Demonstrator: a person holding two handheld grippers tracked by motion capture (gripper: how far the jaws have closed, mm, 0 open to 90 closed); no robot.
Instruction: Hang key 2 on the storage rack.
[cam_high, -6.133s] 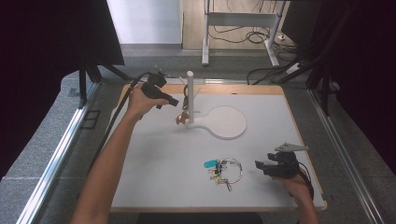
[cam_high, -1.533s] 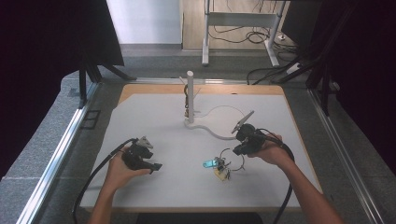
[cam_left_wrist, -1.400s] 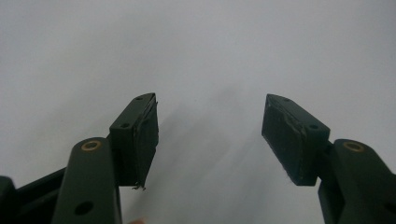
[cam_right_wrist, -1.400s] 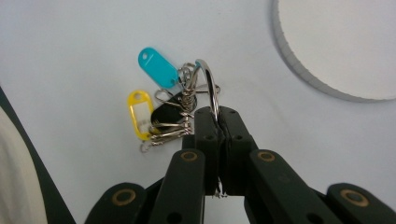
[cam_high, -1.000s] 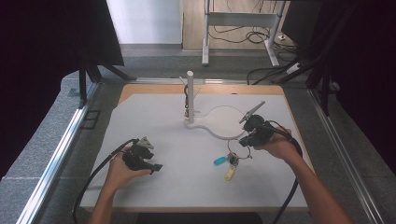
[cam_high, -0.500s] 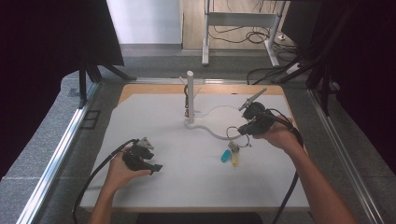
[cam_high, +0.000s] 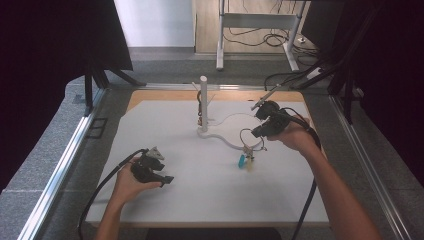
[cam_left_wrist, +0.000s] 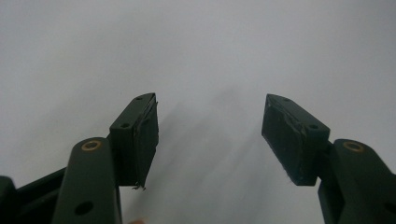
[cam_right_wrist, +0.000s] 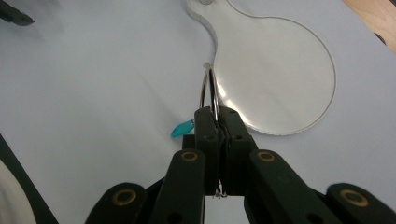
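A metal key ring (cam_right_wrist: 208, 88) with a blue tag (cam_right_wrist: 182, 128) and keys hangs from my right gripper (cam_right_wrist: 217, 112), whose jaws are shut on the ring. In the high view the right gripper (cam_high: 256, 133) is held over the right middle of the white table, with the ring (cam_high: 246, 137) and blue tag (cam_high: 242, 161) dangling below it. A white post (cam_high: 203, 97) stands on a clear plate with a round disc (cam_right_wrist: 275, 70), just behind the ring. My left gripper (cam_high: 160, 170) rests near the front left, and its jaws (cam_left_wrist: 210, 135) stand open over bare table.
The white table top (cam_high: 175, 125) lies on a wooden board (cam_high: 160, 95) that shows along the back edge. Metal rails (cam_high: 65, 160) run down both sides. Cables trail from both grippers toward the front edge.
My right gripper has risen and moved toward the back right, carrying the key ring off the table. The left gripper has stayed put since 1.5 s ago.
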